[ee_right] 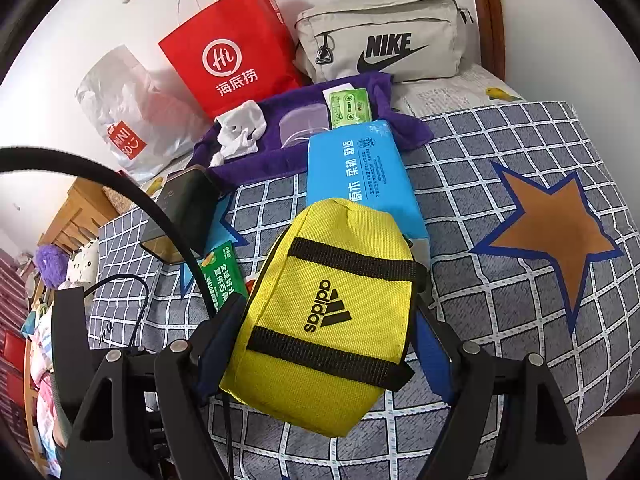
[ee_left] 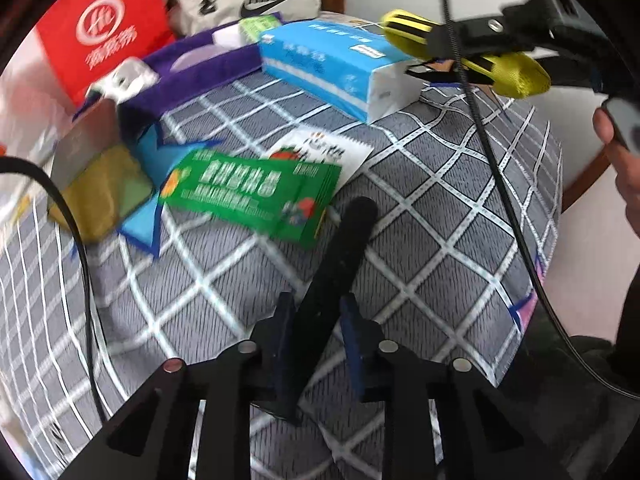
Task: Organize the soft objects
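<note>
My right gripper (ee_right: 328, 316) is shut on a yellow Adidas pouch (ee_right: 332, 320) with black straps and holds it above the checked bedspread; the pouch also shows in the left wrist view (ee_left: 480, 56), held up at the top right. My left gripper (ee_left: 316, 340) is shut on a black strap (ee_left: 344, 260) that runs forward between its pads. A blue tissue pack (ee_right: 360, 176) lies beyond the pouch. A green sachet pack (ee_left: 256, 192) lies ahead of the left gripper. A purple cloth (ee_right: 280, 148) holds a white sock (ee_right: 240, 128) and a green packet (ee_right: 350, 106).
A red paper bag (ee_right: 232, 52), a grey Nike bag (ee_right: 384, 40) and a white plastic bag (ee_right: 124, 108) stand at the back by the wall. A dark box (ee_right: 180, 208) lies left. The bedspread (ee_right: 500, 320) drops off at right, near the wooden bed frame (ee_right: 486, 12).
</note>
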Motion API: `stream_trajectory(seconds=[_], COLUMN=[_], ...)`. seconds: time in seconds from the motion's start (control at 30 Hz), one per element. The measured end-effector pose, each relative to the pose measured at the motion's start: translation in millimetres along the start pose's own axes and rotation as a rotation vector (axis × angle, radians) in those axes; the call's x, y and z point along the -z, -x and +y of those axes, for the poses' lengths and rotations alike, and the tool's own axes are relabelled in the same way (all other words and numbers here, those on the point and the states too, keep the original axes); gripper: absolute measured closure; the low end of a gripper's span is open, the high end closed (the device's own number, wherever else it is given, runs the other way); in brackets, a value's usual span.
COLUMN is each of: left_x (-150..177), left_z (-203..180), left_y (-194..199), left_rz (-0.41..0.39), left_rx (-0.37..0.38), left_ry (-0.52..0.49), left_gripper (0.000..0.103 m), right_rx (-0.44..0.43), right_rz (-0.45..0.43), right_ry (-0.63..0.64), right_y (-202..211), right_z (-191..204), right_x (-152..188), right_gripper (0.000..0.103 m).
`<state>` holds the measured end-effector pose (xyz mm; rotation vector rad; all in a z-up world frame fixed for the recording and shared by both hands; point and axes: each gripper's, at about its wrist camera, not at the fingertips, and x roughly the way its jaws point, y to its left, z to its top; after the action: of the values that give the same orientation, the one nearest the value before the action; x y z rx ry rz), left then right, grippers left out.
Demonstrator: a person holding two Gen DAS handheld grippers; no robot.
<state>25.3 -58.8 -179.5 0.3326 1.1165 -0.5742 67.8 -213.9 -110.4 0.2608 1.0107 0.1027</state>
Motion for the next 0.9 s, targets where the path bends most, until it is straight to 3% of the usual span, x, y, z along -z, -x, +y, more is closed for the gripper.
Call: stream_trajectory(seconds=[0.1, 0.17, 0.2, 0.23, 0.27, 0.33, 0.5, 0.57, 0.63, 0.67, 0.9], left_x=[11.9, 13.0, 10.7, 7.3, 3.7, -1.0, -3.3, -0.9, 0.7, 1.3, 0.7], left_z=[5.9, 5.0, 3.4, 1.0, -1.6, -6.1, -3.7, -2.1, -1.1, -1.0, -7.9], left_y=[6.9, 6.5, 4.5, 2.7, -0.5, -6.9, -6.8, -4.8, -2.0, -1.1, -0.9], left_rz=[0.011, 0.019, 0.024, 0.027, 0.032, 0.040, 0.042, 0.026, 0.020, 0.024, 0.038], left_rx=[0.011, 0.022, 0.035, 0.035, 0.022, -0.017, 0.001, -0.005, 0.007, 0.000, -0.020], left_ry=[0.018, 0.012, 0.004, -0.001, -0.007, -0.025, -0.026, -0.024, -0.022, -0.023, -0.070], left_gripper=[0.081, 0.075, 0.065, 0.048, 0.042, 0.039, 0.044, 0.053, 0.077, 0.080, 0.080], right_rx=[-0.003, -0.009, -0.014, -0.017, -0.022, -0.029, -0.028, -0.026, -0.024, -0.024, -0.021], right_rz=[-0.004, -0.006, -0.005, -0.005, -0.006, -0.003, -0.003, -0.004, -0.004, -0.002, 0.003], right_ry=[0.003, 0.004, 0.007, 0.008, 0.011, 0.018, 0.023, 0.015, 0.011, 0.008, 0.008], right_y=[3.7, 5.4, 5.5, 5.7, 5.5, 5.2, 6.4, 6.5, 6.2, 5.7, 4.6], right_z=[-0.9, -1.2, -0.5, 0.2, 1.2, 2.6, 1.5, -0.5, -2.0, -2.6, -2.2], right_x=[1.6, 2.0, 1.9, 2.0, 2.1, 2.5, 3.1, 2.7, 2.6, 2.7, 2.8], right_gripper=[0.024, 0.024, 0.024, 0.024, 0.024, 0.024, 0.024, 0.024, 0.024, 0.024, 0.024])
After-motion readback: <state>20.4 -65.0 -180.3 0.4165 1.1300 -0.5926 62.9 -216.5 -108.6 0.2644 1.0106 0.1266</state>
